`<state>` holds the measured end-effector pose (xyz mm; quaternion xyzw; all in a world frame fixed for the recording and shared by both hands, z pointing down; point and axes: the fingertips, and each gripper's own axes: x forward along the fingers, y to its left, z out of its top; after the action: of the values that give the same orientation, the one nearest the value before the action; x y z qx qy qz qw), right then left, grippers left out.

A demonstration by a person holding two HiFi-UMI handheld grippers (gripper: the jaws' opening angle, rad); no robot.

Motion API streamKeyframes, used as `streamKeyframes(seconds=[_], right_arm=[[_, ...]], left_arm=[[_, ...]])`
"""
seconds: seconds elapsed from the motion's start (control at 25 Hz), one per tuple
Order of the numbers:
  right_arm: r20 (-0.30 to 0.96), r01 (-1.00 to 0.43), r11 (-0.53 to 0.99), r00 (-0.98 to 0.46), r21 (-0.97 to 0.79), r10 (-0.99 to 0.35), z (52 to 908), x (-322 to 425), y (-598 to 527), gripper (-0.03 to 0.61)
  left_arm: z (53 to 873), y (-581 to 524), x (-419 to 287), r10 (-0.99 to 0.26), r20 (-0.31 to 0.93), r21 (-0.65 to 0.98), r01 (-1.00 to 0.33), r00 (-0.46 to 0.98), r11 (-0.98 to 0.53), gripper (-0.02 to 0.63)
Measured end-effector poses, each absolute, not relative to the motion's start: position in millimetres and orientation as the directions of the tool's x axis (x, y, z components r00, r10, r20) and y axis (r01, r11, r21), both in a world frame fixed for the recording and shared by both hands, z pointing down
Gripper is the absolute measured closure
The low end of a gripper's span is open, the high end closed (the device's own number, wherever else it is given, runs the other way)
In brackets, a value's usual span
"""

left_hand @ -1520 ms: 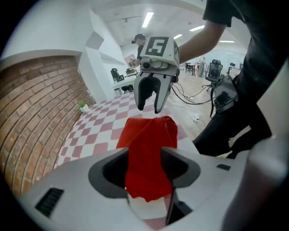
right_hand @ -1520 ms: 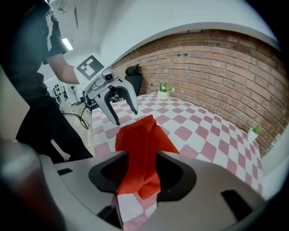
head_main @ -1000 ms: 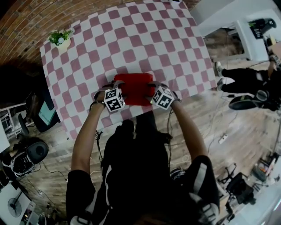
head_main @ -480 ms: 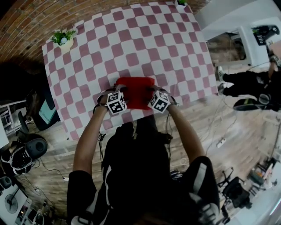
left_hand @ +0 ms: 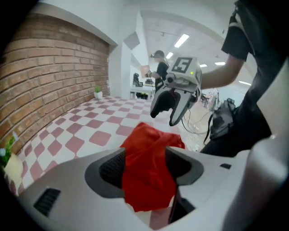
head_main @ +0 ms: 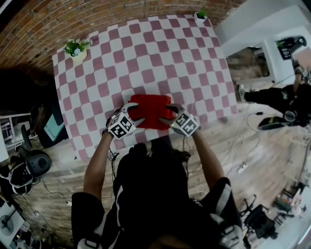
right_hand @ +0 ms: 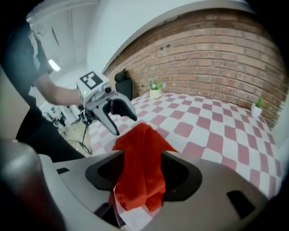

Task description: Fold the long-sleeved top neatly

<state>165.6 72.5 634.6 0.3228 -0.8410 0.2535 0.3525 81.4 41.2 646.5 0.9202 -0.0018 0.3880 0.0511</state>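
Though their bodies hide its edges, left tool (head_main: 130, 109) and right tool (head_main: 170, 110) each clamp the red top (head_main: 150, 111).

One top (head_main: 149, 111), at lower centre of the head view. Two grippers: the left gripper (head_main: 132, 113) and the right gripper (head_main: 170, 113), one at each side of it. One table (head_main: 146, 53), filling the upper middle. Two plants: one plant (head_main: 74, 47) at upper left, another plant (head_main: 200, 14) at the top edge.
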Motion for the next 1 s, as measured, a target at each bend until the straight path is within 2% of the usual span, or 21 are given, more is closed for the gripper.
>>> streamKeyframes(seconds=[0.16, 0.28, 0.44, 0.68, 0.76, 1.0], right_arm=[[0.582, -0.793, 0.557, -0.58, -0.245, -0.57, 550, 165, 49, 0.347], [0.419, -0.84, 0.49, -0.541, -0.232, -0.729, 472, 169, 30, 0.436], [0.299, -0.929, 0.324, -0.366, -0.181, -0.882, 410, 195, 19, 0.527], [0.224, -0.967, 0.21, -0.238, -0.144, -0.945, 357, 203, 33, 0.56], [0.22, -0.975, 0.188, -0.21, -0.117, -0.953, 358, 202, 41, 0.563], [0.253, -0.977, 0.162, -0.192, -0.137, -0.948, 380, 191, 56, 0.566]], left_arm=[[574, 30, 75, -0.051, 0.554, 0.165, -0.17, 0.831, -0.972, 0.361], [511, 13, 69, -0.193, 0.421, 0.17, -0.285, 0.886, -0.943, 0.481], [435, -8, 51, -0.415, 0.268, 0.159, -0.465, 0.869, -0.871, 0.58], [364, -8, 30, -0.635, 0.162, 0.08, -0.652, 0.755, -0.754, 0.606], [362, -2, 29, -0.662, 0.146, 0.065, -0.675, 0.735, -0.735, 0.607], [387, 9, 28, -0.668, 0.196, 0.064, -0.689, 0.718, -0.722, 0.606]])
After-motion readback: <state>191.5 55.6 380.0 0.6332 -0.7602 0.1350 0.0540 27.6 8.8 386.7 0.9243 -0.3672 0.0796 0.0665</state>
